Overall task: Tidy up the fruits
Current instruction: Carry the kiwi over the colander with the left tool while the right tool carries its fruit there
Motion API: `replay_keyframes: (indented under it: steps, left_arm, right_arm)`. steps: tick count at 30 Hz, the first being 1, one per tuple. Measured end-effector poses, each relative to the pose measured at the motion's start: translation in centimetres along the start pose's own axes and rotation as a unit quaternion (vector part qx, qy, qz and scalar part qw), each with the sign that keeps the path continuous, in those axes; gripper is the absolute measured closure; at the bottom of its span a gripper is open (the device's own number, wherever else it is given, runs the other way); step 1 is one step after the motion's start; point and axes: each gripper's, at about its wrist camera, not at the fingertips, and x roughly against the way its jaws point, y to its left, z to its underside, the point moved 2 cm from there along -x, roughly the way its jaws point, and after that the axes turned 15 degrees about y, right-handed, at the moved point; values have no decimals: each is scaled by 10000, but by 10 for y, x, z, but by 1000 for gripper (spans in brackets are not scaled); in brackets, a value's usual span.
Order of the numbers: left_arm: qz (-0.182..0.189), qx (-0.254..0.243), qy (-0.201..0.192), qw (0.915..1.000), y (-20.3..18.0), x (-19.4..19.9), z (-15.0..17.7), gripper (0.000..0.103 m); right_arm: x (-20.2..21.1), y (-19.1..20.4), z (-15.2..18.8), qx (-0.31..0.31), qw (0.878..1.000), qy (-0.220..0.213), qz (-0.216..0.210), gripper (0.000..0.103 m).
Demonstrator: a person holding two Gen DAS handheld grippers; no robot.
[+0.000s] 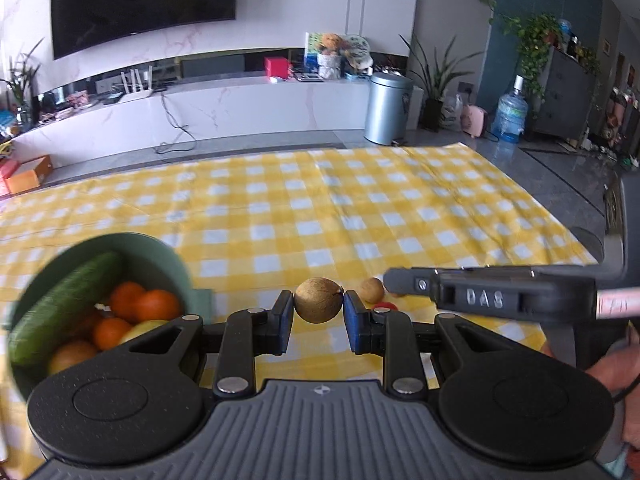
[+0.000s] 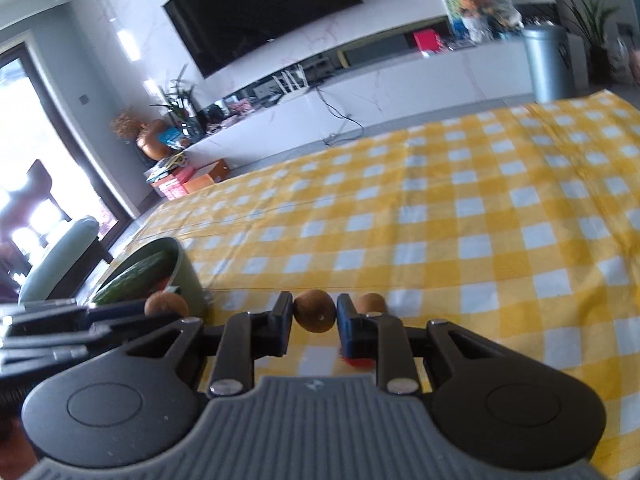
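The left gripper (image 1: 319, 307) clamps a round brown fruit (image 1: 318, 300), stem tip pointing toward its right finger. The right gripper (image 2: 313, 312) clenches another small brown fruit (image 2: 314, 311); a green bowl (image 1: 176, 264) sits to the left.

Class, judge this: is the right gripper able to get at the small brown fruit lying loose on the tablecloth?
Probably not yet: the right gripper already holds a brown fruit, though the loose fruit lies just beyond its fingers.
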Motion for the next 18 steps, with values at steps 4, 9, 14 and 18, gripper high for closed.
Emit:
replay_keyframes:
  steps: [4, 9, 14, 18]
  left_arm:
    - [-77, 118, 14, 9999, 13, 22, 0, 73]
    - [-50, 423, 88, 9991, 33, 38, 1, 73]
    - [314, 1108, 142, 9932, 67, 49, 6, 73]
    - [490, 1535, 192, 9868, 93, 53, 12, 73]
  right_arm:
    - [11, 29, 7, 448, 9987, -182, -162, 83]
    - [17, 63, 9, 761, 9960, -223, -422, 83]
    - [10, 98, 7, 1108, 9921, -139, -576, 83]
    - [0, 123, 2, 1452, 9876, -15, -605, 83]
